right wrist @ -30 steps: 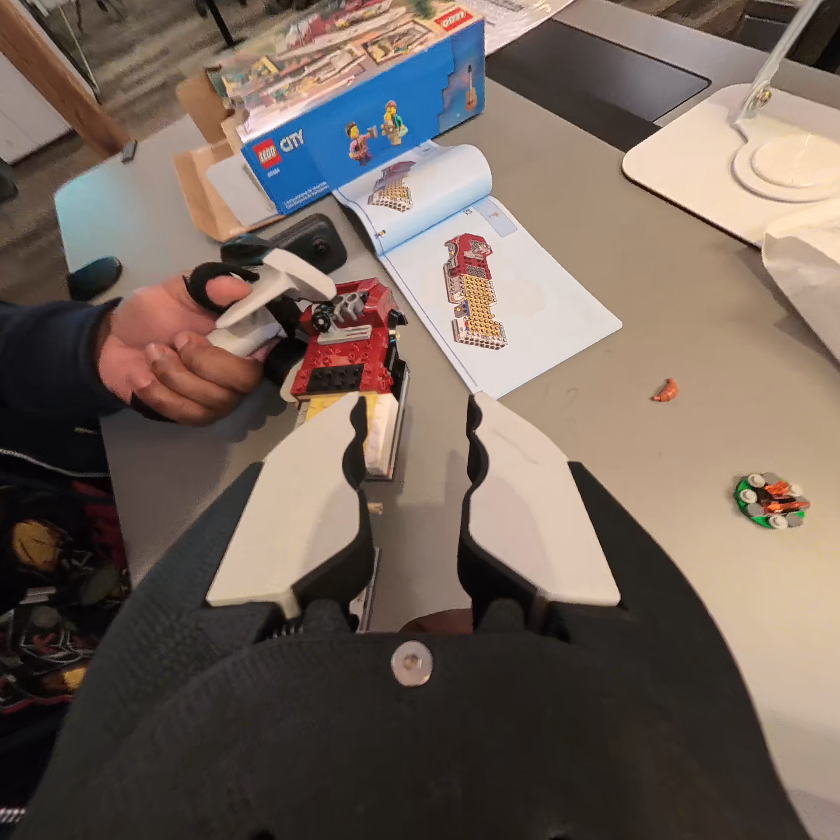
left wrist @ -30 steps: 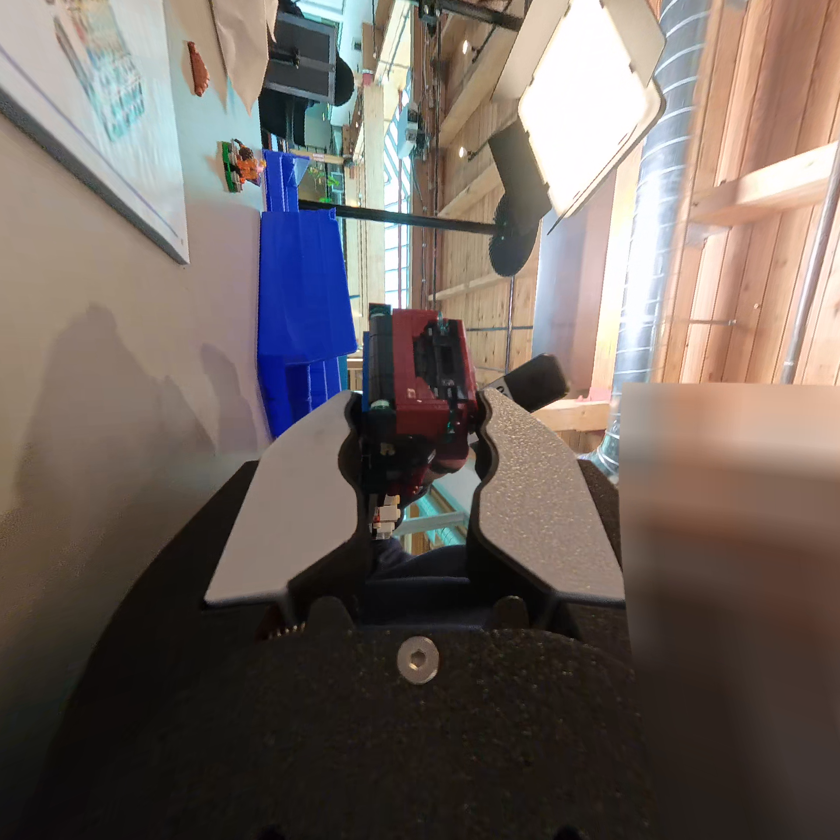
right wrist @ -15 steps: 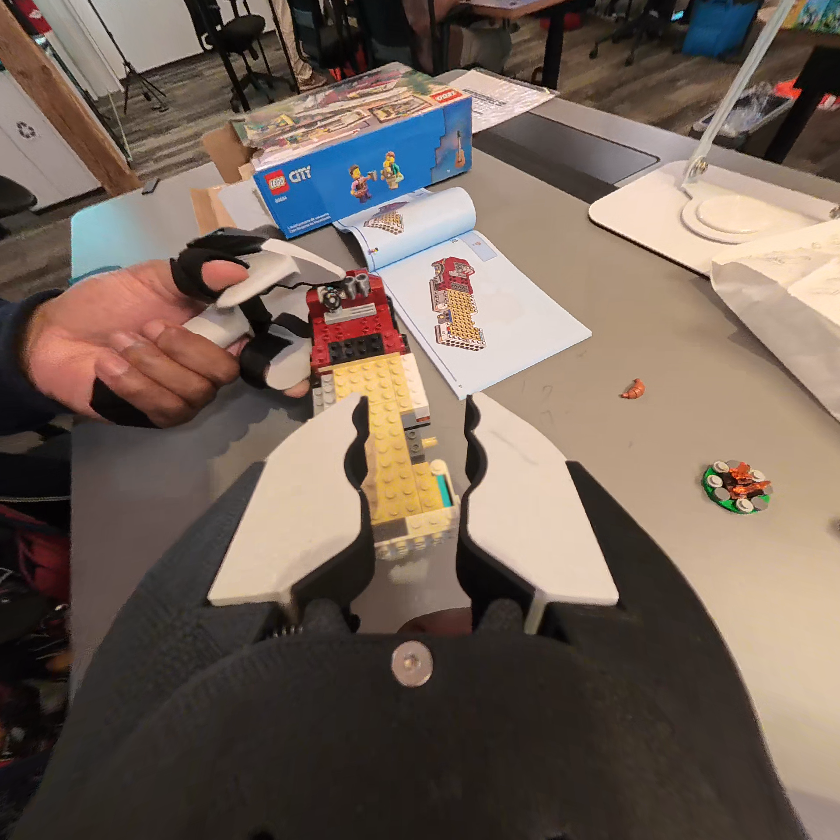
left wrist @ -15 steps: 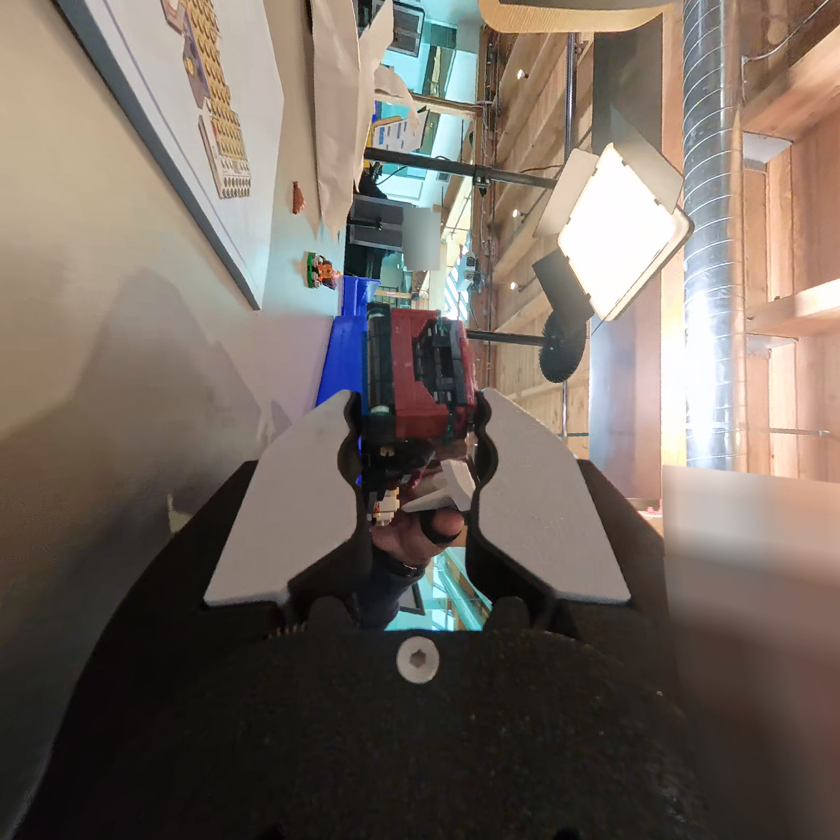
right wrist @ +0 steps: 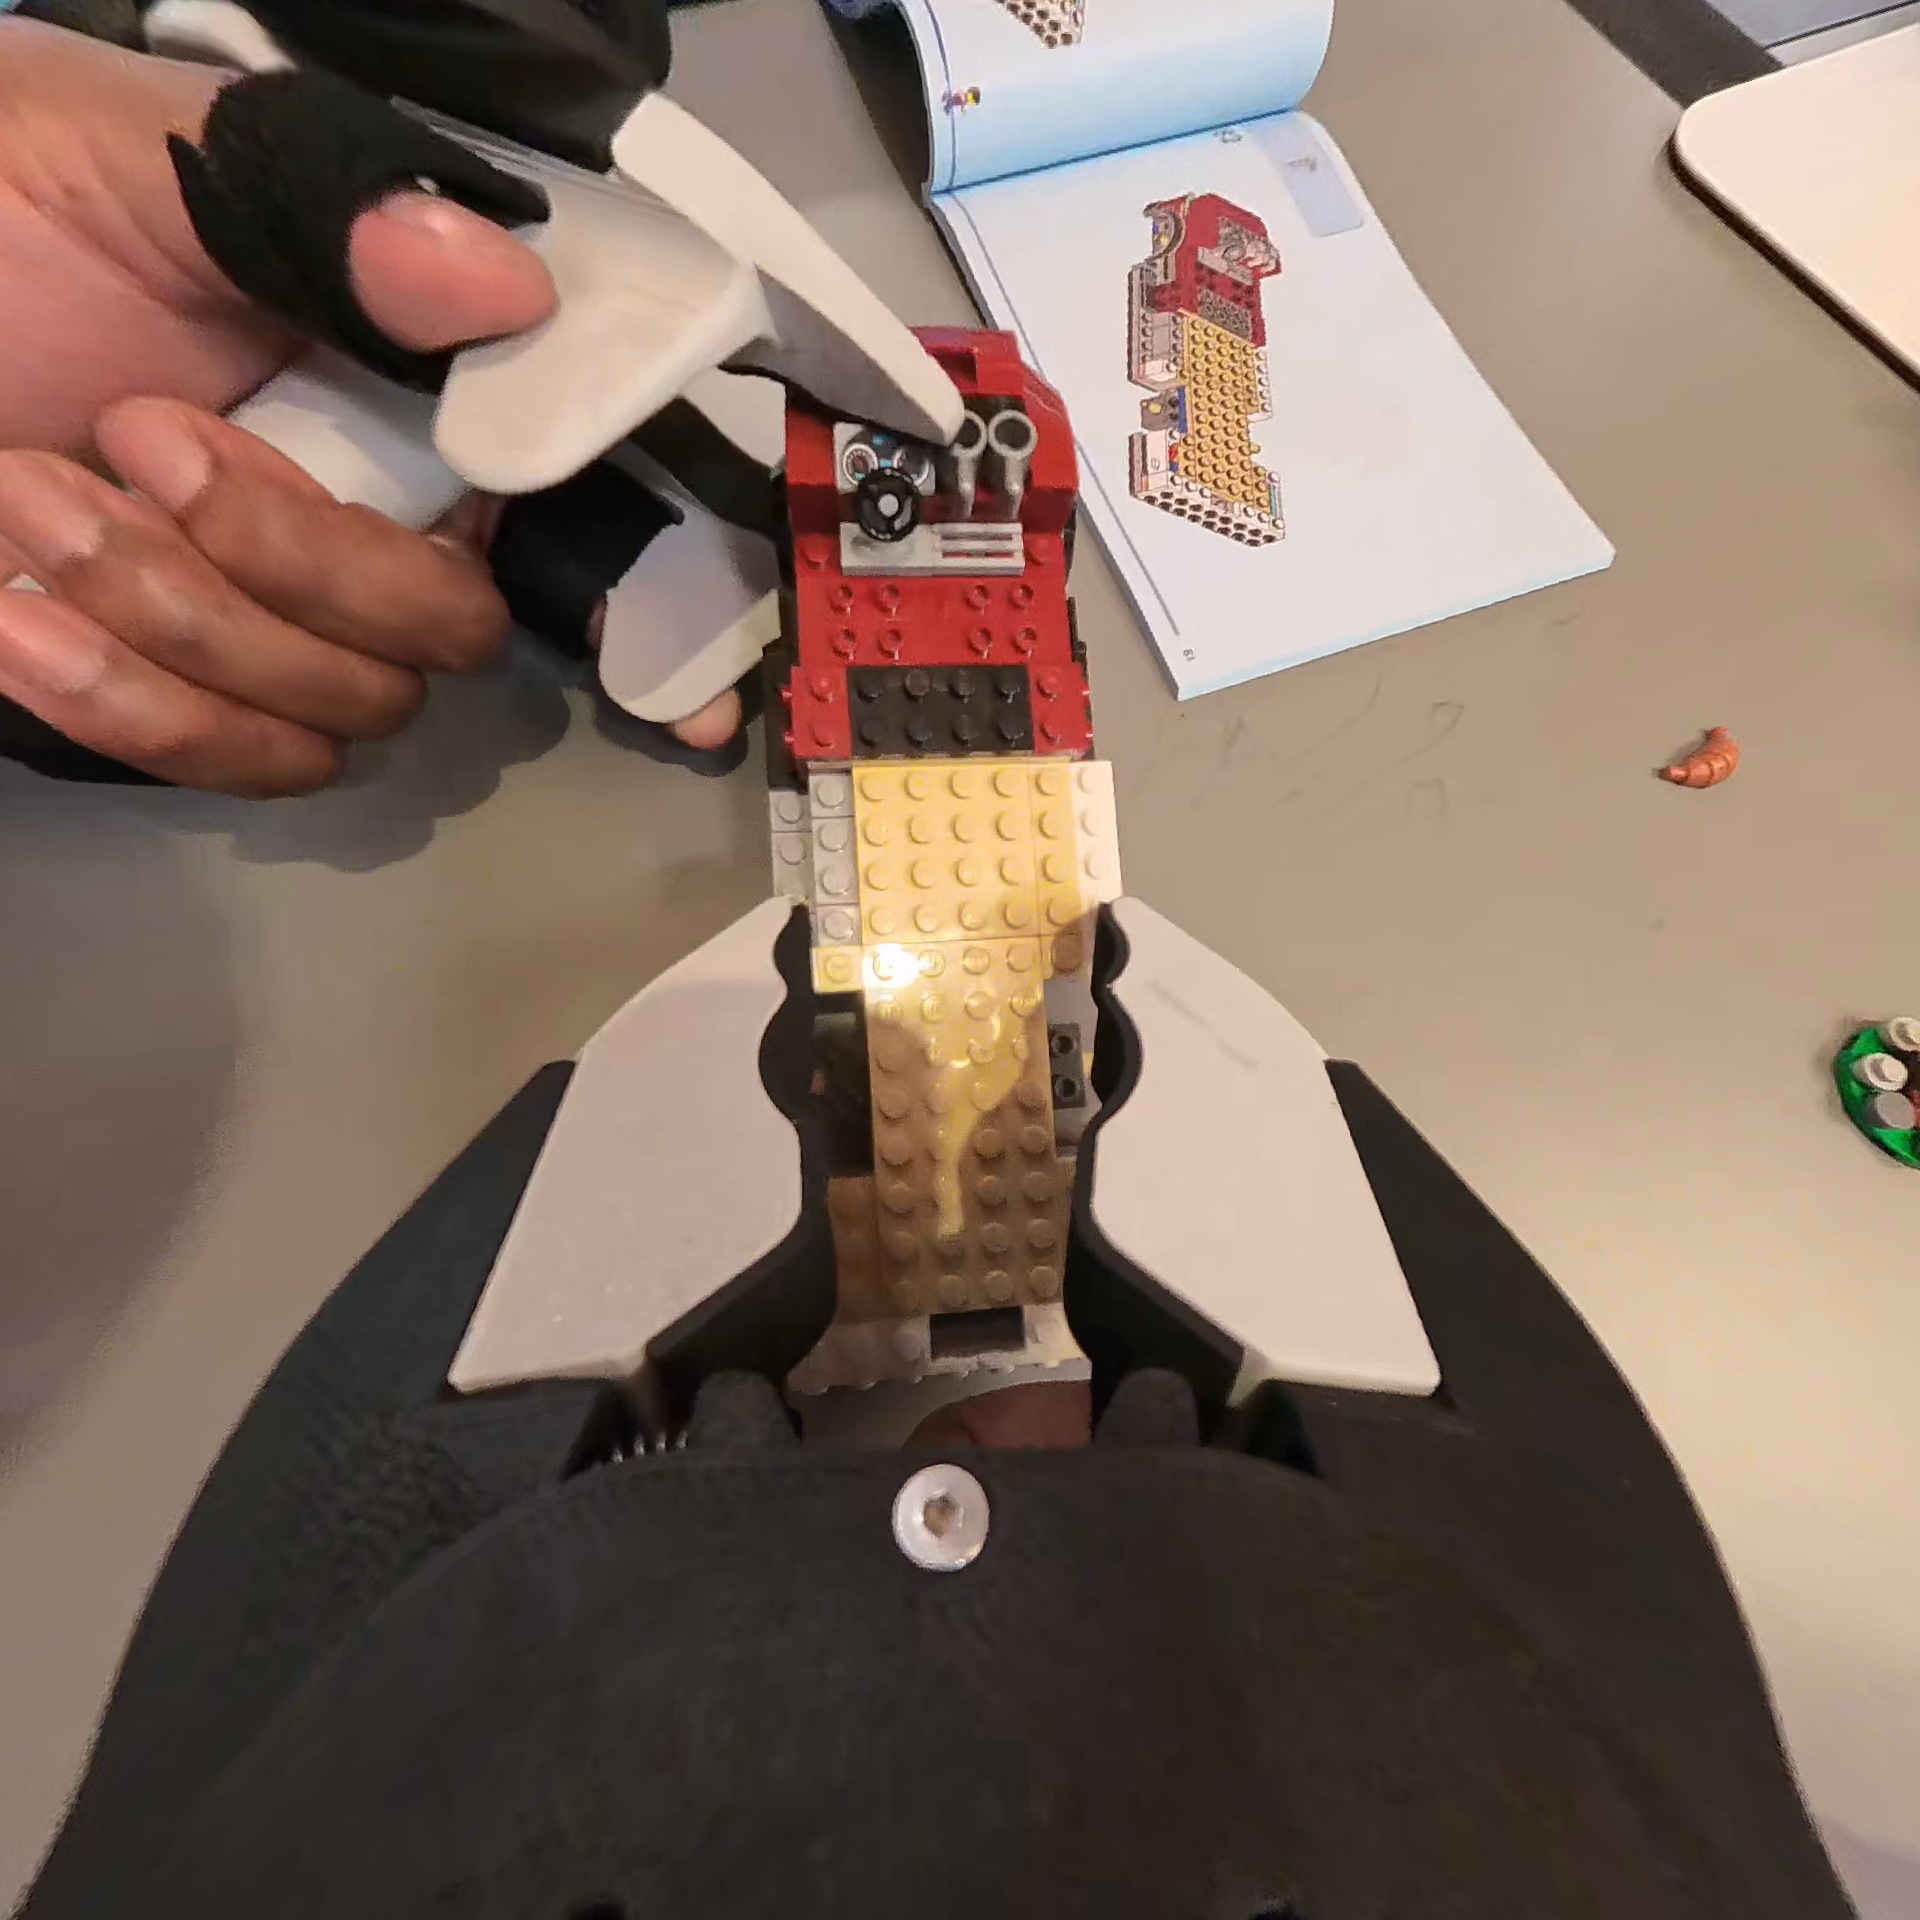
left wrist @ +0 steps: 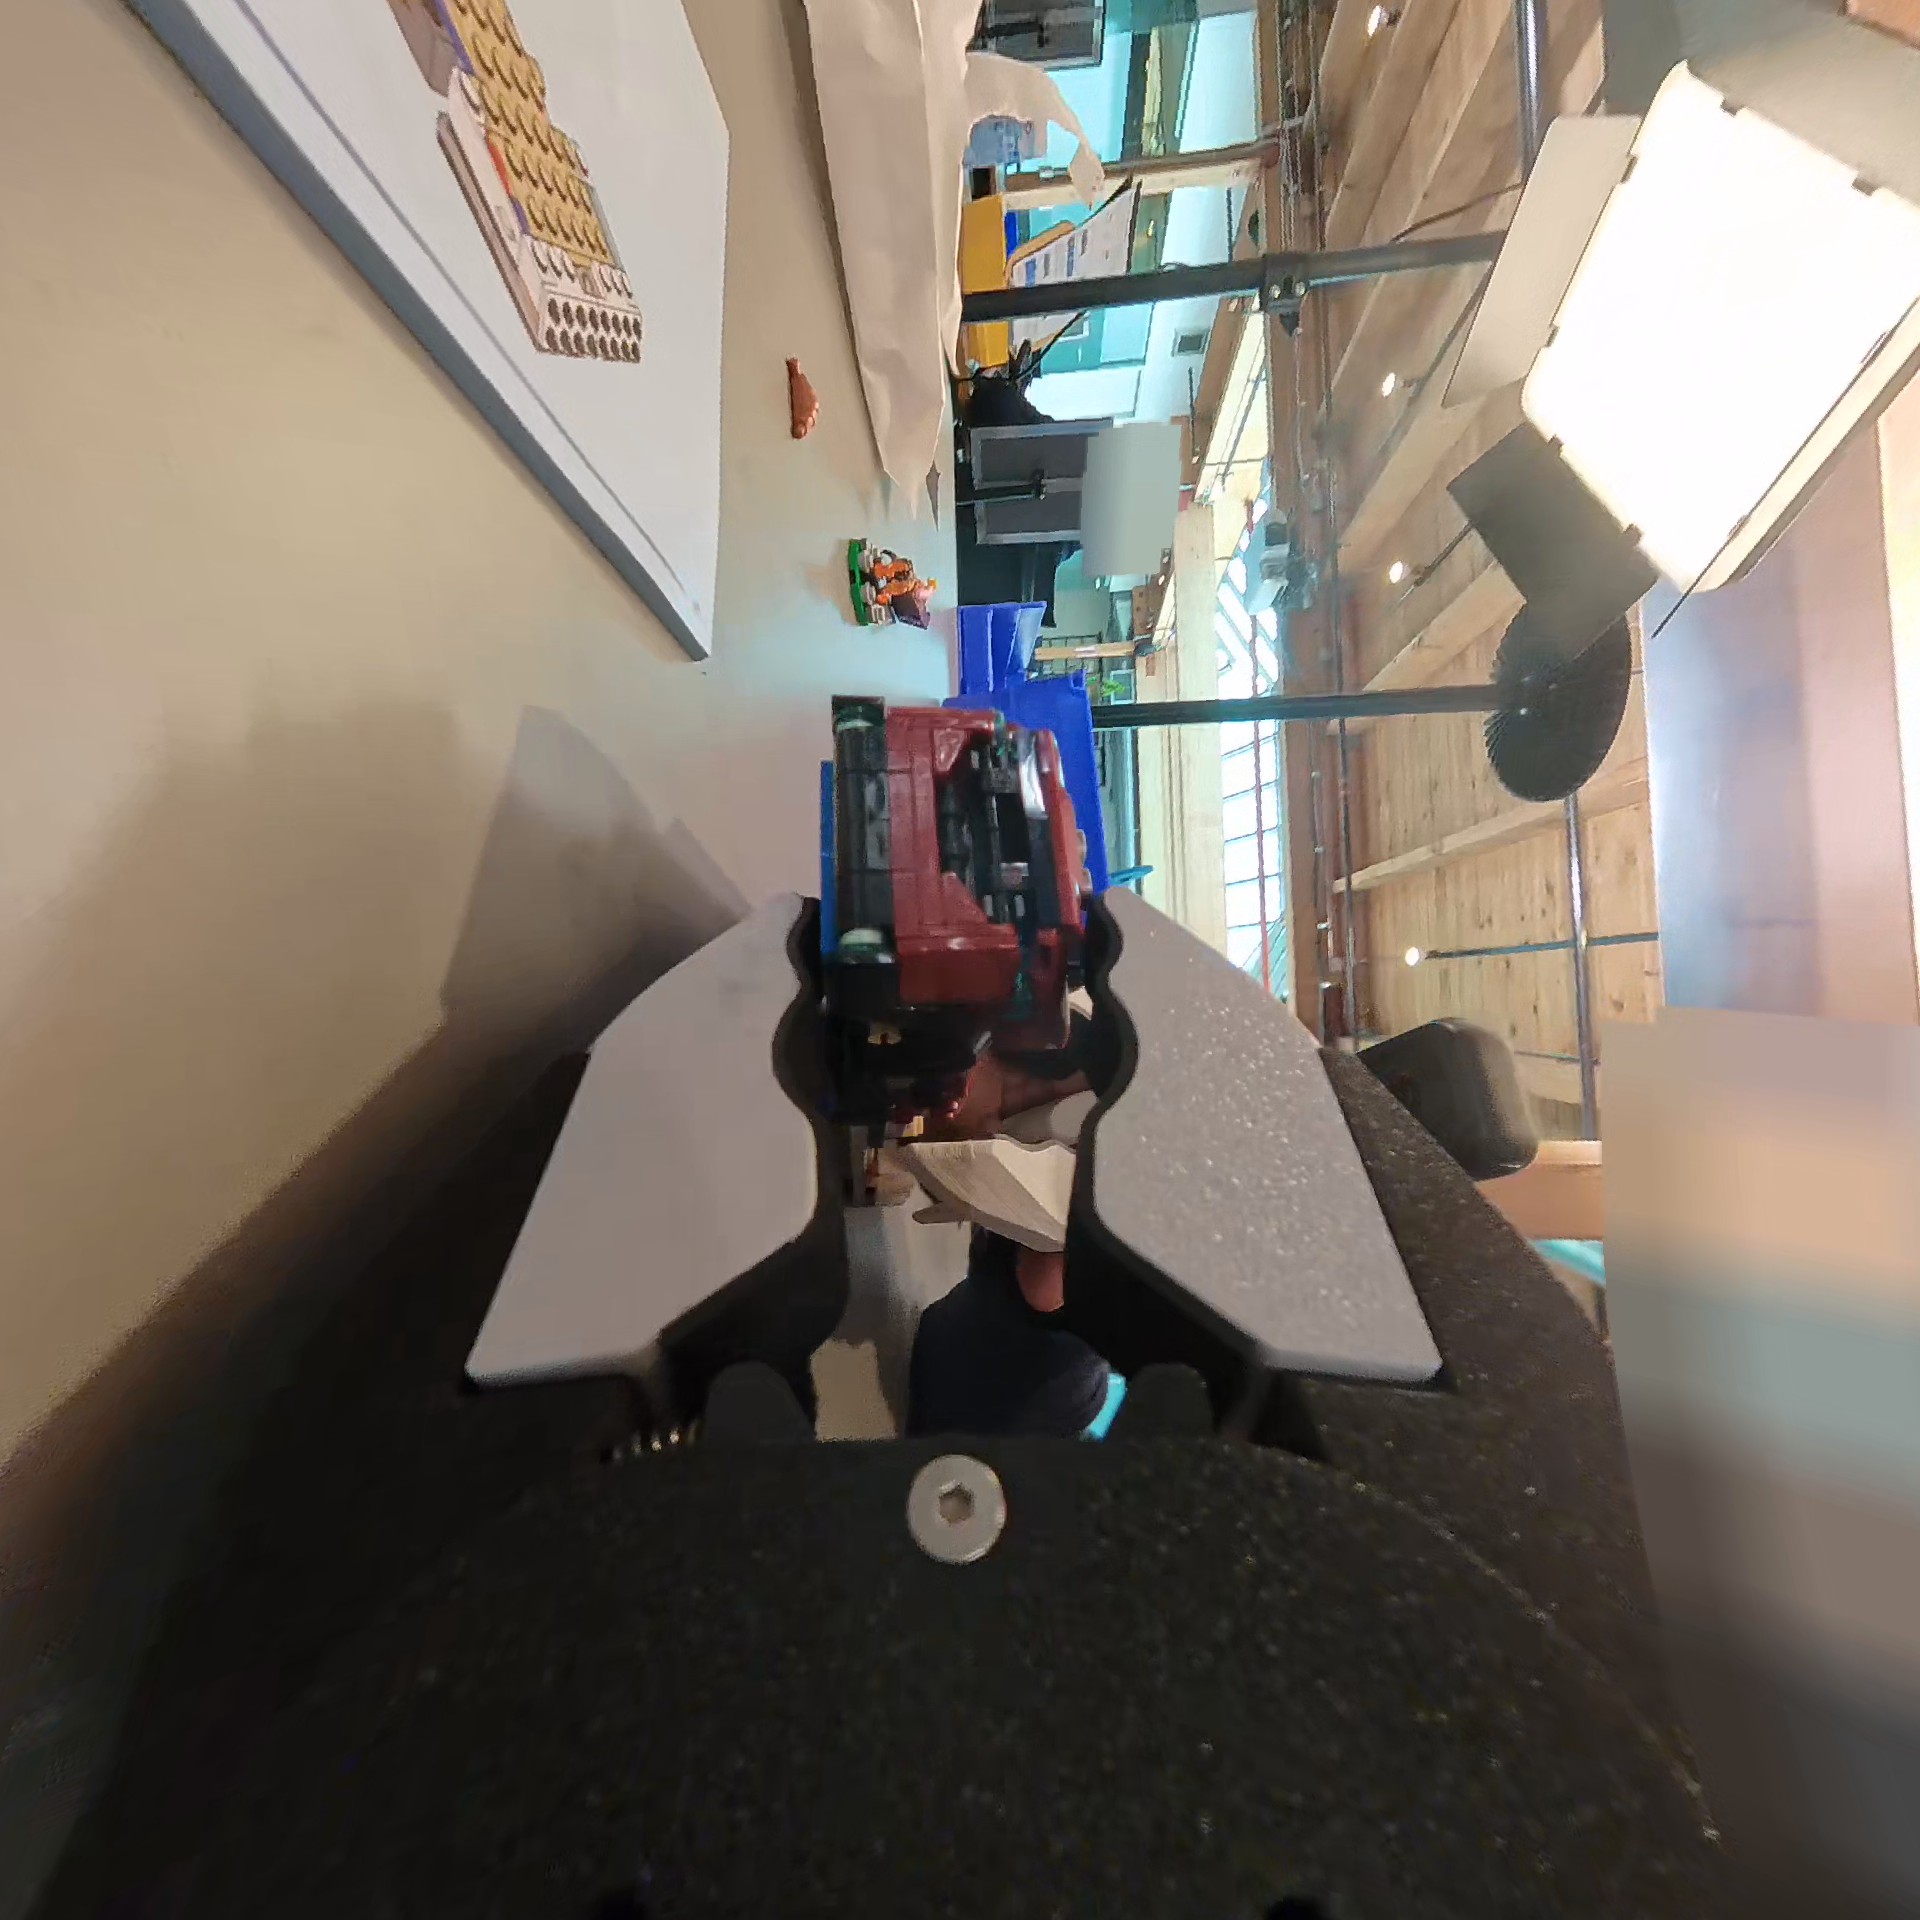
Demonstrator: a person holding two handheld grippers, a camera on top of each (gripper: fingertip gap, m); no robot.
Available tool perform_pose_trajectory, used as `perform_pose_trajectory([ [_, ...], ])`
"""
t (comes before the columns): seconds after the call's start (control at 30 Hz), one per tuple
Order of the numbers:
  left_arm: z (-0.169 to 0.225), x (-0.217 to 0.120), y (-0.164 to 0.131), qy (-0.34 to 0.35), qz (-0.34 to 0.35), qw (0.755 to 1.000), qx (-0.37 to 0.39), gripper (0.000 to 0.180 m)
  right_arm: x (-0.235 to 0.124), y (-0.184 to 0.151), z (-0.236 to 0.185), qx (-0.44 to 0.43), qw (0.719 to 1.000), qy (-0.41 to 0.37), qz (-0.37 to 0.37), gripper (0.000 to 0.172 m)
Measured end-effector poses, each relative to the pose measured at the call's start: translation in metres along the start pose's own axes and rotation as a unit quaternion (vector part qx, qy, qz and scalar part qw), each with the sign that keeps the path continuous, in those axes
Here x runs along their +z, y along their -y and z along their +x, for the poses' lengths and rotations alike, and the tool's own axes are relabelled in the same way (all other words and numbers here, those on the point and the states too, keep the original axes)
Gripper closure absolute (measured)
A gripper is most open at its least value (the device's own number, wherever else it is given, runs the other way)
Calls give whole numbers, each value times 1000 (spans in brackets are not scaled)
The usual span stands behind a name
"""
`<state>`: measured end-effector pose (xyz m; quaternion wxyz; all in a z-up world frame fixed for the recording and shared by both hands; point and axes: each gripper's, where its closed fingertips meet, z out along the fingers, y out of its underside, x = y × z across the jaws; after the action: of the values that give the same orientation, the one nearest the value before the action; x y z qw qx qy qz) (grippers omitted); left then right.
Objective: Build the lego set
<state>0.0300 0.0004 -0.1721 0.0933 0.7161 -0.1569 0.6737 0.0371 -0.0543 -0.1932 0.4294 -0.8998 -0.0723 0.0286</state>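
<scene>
Mostly the brick model (right wrist: 945, 727) fills the middle of the right wrist view, lying flat on the grey table (right wrist: 1455, 935) and running from 12 o'clock down to 6 o'clock. Its far end is a dark red cab with a black steering wheel, a dial tile and two grey pipes. Behind the cab comes a band of red and black studs, then a long tan studded deck edged with grey on the left and white on the right.

At 10 o'clock a hand (right wrist: 208, 520) in a black fingerless glove works the left gripper (left wrist: 951, 935), which is clamped on the red cab with one white finger on top and one low at its side. In its own view both pads press against the cab.

The right gripper (right wrist: 951, 935) has its fingers set apart on either side of the tan deck. The deck's edges lie right at the black pads, but I cannot tell whether they press.

At 1 o'clock an open booklet (right wrist: 1403, 416) shows a printed picture of the same red and tan build, with a small page number at its corner. At 3 o'clock lie a brown croissant piece (right wrist: 1699, 758) and, farther right, a green round piece (right wrist: 1881, 1091). No brand name is readable on the model.
</scene>
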Motion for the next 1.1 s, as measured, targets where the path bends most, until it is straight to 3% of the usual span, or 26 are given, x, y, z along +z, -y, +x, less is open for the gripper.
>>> perform_pose_trajectory([
  [0.23, -7, -2, -5, 47, -45, 991, 115, 117, 5, -2, 3, -14, 1000, -21, -6, 119],
  [0.37, -10, -4, -8, 85, -72, 974, 197, 110, 6, -1, 5, -24, 999, -29, -3, 121],
  [0.53, -18, -3, -19, 133, -125, 937, 297, 104, 6, -2, 14, -68, 995, -70, 2, 124],
  [0.87, -34, -2, -34, 205, -207, 861, 418, 100, 1, -10, 26, -53, 995, -81, -3, 126],
  [1.1, -47, -6, -40, 252, -250, 769, 532, 86, 0, -10, 27, -80, 993, -86, 1, 128],
])
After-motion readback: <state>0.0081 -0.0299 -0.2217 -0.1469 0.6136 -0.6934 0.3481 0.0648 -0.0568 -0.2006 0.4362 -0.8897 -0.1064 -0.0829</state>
